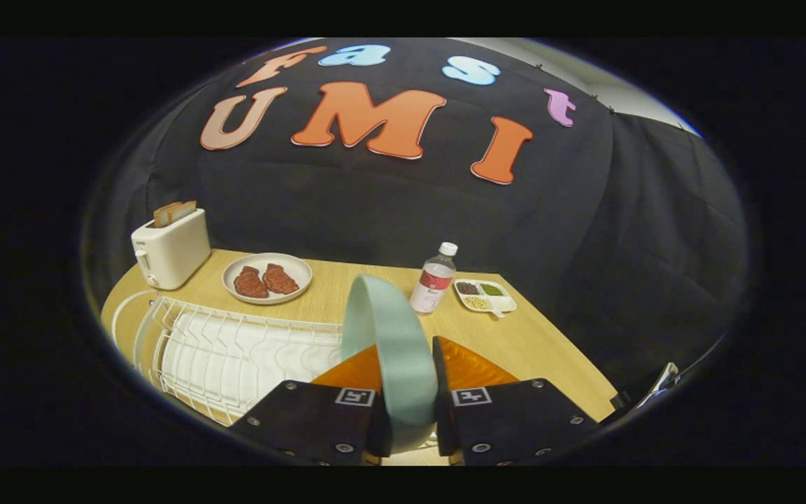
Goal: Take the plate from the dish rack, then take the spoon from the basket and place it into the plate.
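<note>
A pale green plate (390,343) stands on edge between my two fingers, held above the wooden table. My gripper (406,371) is shut on the plate, one finger pressing each face of it. The white wire dish rack (235,353) lies just left of the fingers, with its slots showing bare over a white drip tray. I see the plate's rim curving up and away from the fingers, toward the bottle.
Beyond the rack a white toaster (170,248) with bread slices stands at the table's far left. A grey plate with two brown pieces (267,278) sits beside it. A water bottle (434,278) and a small divided dish (485,296) stand ahead, near the table's right edge.
</note>
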Motion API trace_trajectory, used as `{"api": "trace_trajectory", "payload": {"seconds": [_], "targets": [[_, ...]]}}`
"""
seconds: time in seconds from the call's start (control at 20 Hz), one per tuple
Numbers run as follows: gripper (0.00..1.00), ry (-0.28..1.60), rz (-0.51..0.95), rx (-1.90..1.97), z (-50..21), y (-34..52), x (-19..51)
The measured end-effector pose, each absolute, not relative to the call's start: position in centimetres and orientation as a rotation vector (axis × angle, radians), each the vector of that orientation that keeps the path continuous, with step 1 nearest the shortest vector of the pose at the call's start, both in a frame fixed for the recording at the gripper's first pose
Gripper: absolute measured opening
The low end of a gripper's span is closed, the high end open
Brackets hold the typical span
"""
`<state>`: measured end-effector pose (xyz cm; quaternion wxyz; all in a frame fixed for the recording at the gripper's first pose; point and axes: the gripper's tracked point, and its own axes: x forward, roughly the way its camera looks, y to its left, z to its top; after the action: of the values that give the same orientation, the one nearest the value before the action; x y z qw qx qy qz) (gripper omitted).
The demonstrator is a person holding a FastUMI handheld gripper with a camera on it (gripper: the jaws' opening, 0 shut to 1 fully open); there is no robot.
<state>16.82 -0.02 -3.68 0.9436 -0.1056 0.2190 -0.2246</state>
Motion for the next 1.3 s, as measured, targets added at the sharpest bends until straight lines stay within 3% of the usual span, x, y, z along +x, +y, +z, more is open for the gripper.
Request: {"api": "trace_trajectory", "payload": {"seconds": [0.5,1.3], "targets": [[0.25,0.434,-0.286,0.021,-3.2,2.8,11.6],[0.25,0.483,-0.014,0.548,-11.5,8.5,-1.0]]}}
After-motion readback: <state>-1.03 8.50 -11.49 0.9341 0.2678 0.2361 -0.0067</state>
